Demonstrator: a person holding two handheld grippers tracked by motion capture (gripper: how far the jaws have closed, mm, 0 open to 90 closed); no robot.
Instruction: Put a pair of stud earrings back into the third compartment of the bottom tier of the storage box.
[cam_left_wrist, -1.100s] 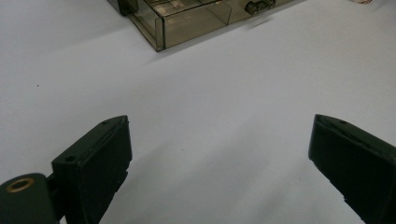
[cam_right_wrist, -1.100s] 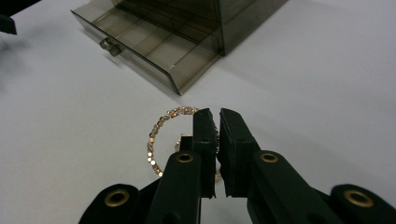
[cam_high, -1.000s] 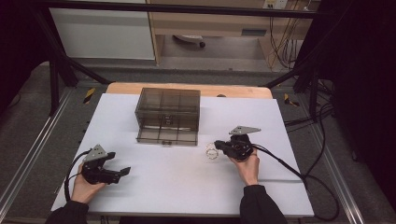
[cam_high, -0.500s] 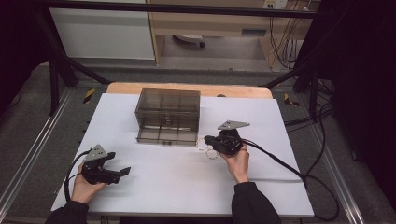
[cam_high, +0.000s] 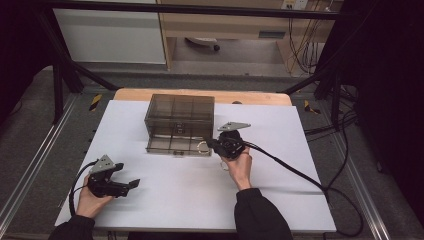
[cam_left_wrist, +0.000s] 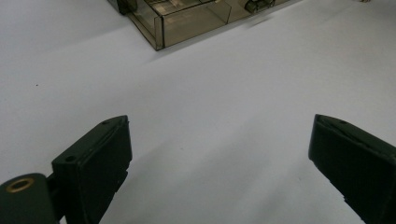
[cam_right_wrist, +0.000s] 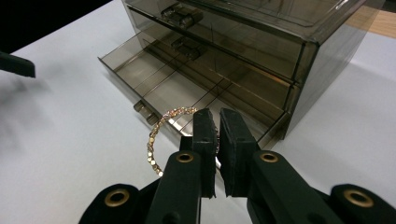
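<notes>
Bracelet (cam_right_wrist: 161, 135) held at the open drawer (cam_right_wrist: 187, 100)
Right gripper (cam_right_wrist: 218, 140) clenched on it, drawer just ahead and below; left gripper (cam_left_wrist: 219, 163) released, far off

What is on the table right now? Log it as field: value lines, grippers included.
surface: white table
organizer: smoky clear drawer box, bottom drawer pulled open
bracelet: beaded gold bracelet, held above the open drawer's front edge
right gripper: shut on the bracelet
left gripper: open, holding nothing, low over bare table near the front left
</notes>
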